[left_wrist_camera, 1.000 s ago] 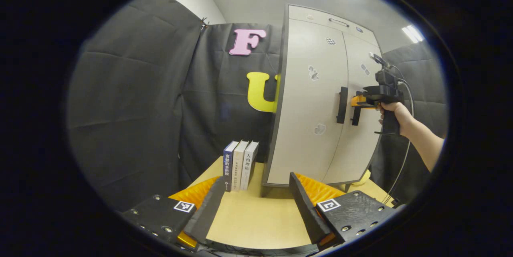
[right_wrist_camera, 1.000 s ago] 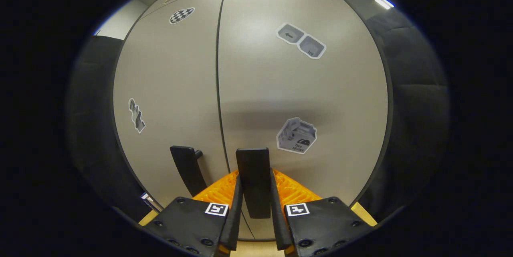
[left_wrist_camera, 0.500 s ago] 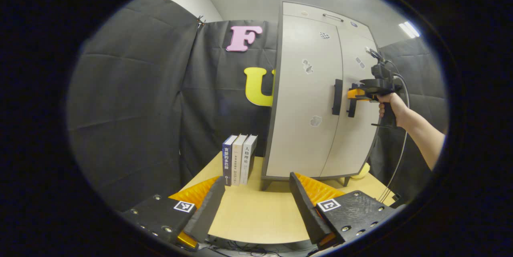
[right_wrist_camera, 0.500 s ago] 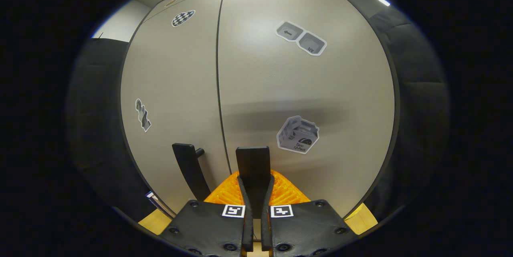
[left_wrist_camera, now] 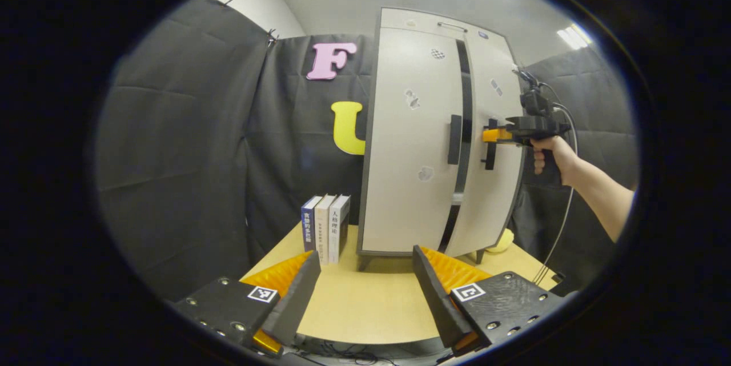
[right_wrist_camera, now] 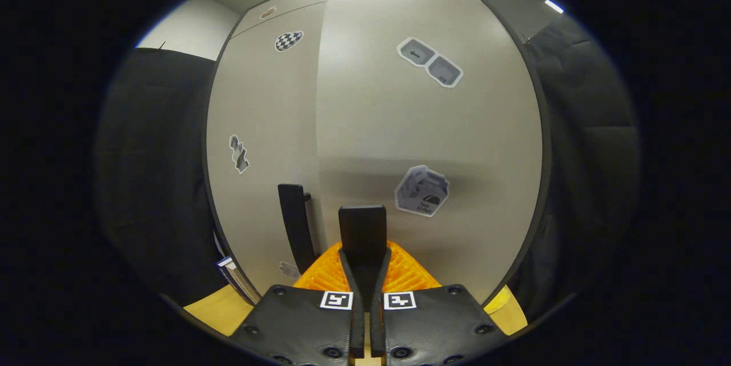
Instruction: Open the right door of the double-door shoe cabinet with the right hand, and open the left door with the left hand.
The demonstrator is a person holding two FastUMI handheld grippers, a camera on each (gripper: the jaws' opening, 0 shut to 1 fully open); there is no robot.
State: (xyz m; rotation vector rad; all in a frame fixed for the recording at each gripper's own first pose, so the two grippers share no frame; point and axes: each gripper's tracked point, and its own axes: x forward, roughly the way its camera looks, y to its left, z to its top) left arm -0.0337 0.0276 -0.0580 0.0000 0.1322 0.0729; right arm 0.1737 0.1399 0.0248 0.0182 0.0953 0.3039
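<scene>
Swung outward since a second before: right door (left_wrist_camera: 495, 149) of the shoe cabinet (left_wrist_camera: 420, 17), now ajar, with a dark gap opened between it and the left door (left_wrist_camera: 408, 143). Pulled by the right gripper (right_wrist_camera: 362, 274), seen in the right gripper view with both fingers closed tight on the right door's black handle (right_wrist_camera: 362, 229), the handle rising upright between them. Same grip seen from afar in the left gripper view, where the right gripper (left_wrist_camera: 492, 135) met the handle at mid-height of the door, held by a hand (left_wrist_camera: 551, 155) with bare forearm reaching in from the right. Left door flat and closed, its own black handle (left_wrist_camera: 454, 139) untouched, just beside the gap. Stood on a light wooden table (left_wrist_camera: 365, 303), near the far edge, with three upright books (left_wrist_camera: 325, 229) just to its left and a small yellow object (left_wrist_camera: 502, 239) behind its right foot. Held low and well apart from the cabinet, over the near table edge: left gripper (left_wrist_camera: 362, 286), fingers spread wide with nothing between them. Grey stickers (right_wrist_camera: 429, 62) scattered over both door fronts, among them a checkered one (right_wrist_camera: 288, 40) high on the left door.
</scene>
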